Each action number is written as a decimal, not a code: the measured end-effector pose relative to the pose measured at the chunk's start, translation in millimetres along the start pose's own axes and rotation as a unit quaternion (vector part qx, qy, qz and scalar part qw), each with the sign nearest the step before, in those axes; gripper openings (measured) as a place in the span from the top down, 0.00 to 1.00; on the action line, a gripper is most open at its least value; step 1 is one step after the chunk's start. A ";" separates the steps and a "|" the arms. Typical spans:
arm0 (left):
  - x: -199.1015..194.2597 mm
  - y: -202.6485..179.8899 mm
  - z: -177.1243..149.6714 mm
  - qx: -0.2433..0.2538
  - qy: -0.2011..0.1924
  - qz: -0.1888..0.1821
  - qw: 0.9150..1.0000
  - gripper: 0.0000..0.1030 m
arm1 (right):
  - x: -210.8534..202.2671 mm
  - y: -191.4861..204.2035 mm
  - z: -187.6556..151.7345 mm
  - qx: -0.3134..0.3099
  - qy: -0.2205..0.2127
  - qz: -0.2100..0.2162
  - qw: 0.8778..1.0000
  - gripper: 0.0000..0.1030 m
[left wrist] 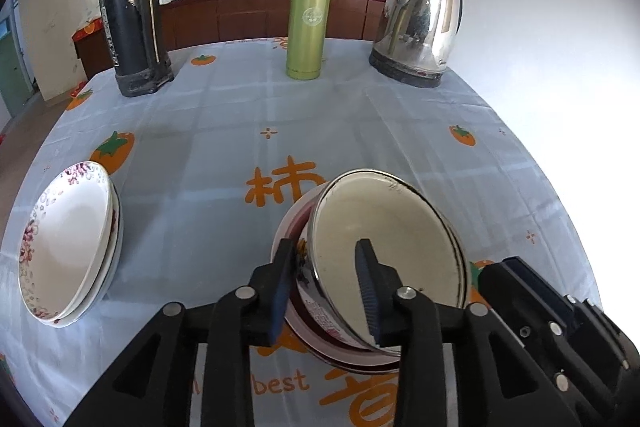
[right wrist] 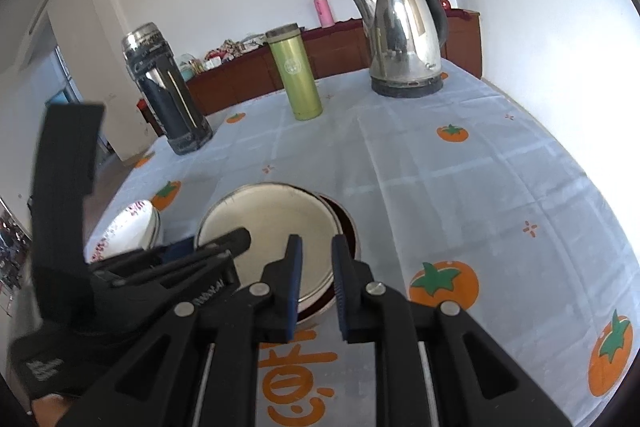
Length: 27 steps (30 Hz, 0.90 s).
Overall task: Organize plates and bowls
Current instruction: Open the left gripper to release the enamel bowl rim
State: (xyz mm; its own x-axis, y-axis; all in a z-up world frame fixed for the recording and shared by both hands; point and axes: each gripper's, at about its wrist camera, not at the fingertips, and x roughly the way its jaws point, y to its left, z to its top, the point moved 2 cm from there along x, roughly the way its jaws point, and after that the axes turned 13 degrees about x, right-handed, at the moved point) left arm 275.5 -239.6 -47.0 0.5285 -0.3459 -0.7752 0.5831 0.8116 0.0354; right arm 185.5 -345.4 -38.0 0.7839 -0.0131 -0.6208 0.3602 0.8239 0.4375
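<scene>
A cream enamel bowl (left wrist: 384,227) with a metal rim sits tilted inside a dark red bowl (left wrist: 296,223) on the tablecloth. My left gripper (left wrist: 326,287) straddles the enamel bowl's near rim, one finger outside, one inside, with a gap showing between pads and rim. The stacked bowls also show in the right wrist view (right wrist: 272,227). My right gripper (right wrist: 316,283) is open, its jaws on either side of the bowls' right rim. Two stacked white floral plates (left wrist: 68,243) lie at the left, also seen in the right wrist view (right wrist: 128,231).
At the table's far side stand a black thermos (left wrist: 132,11), a green flask (left wrist: 308,27) and a steel kettle (left wrist: 420,23). The persimmon-print tablecloth (left wrist: 224,131) covers the table. A wooden sideboard (left wrist: 256,11) stands beyond it.
</scene>
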 end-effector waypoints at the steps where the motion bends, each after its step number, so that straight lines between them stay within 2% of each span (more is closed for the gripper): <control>1: 0.2 0.3 0.3 -0.002 -0.001 -0.002 1.000 0.64 | 0.0 -1.4 0.6 0.005 -0.002 0.005 1.000 0.84; 8: 1.8 -1.3 -1.1 0.012 -0.013 -0.014 1.000 0.57 | 15.3 -7.7 2.9 0.004 -0.002 -0.004 1.000 0.83; 14: 4.3 -0.8 0.1 0.027 -0.019 -0.028 0.999 0.57 | 31.5 -17.1 2.9 0.021 0.017 0.004 1.000 0.81; 16: 2.3 0.5 -0.7 0.023 -0.030 -0.044 0.998 0.51 | 34.9 -19.7 3.3 0.021 0.017 -0.005 1.000 0.79; 19: -1.8 0.4 -1.9 0.027 -0.045 -0.063 0.997 0.48 | 38.9 -29.6 2.4 0.041 0.020 -0.006 0.999 0.76; 21: -1.7 1.1 -1.4 0.026 -0.046 -0.068 0.996 0.47 | 38.5 -31.9 2.5 0.044 0.018 -0.011 0.999 0.69; 24: -2.1 5.5 -0.7 0.012 -0.048 -0.086 0.995 0.44 | 37.0 -29.4 2.1 0.036 0.016 -0.015 0.999 0.68; 26: -5.4 7.7 -0.3 0.007 -0.051 -0.094 0.994 0.39 | 37.3 -25.9 0.6 0.026 0.019 -0.019 0.999 0.67; 27: -8.4 8.1 0.5 0.008 -0.055 -0.089 0.995 0.32 | 37.7 -25.3 -0.2 0.023 0.018 -0.021 0.999 0.65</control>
State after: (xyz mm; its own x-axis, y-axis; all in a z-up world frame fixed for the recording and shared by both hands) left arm 276.0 -230.4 -39.8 0.4796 -0.5331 -0.6970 0.6827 0.7257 -0.0853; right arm 205.8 -366.7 -72.7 0.7489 -0.0262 -0.6621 0.4161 0.7963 0.4391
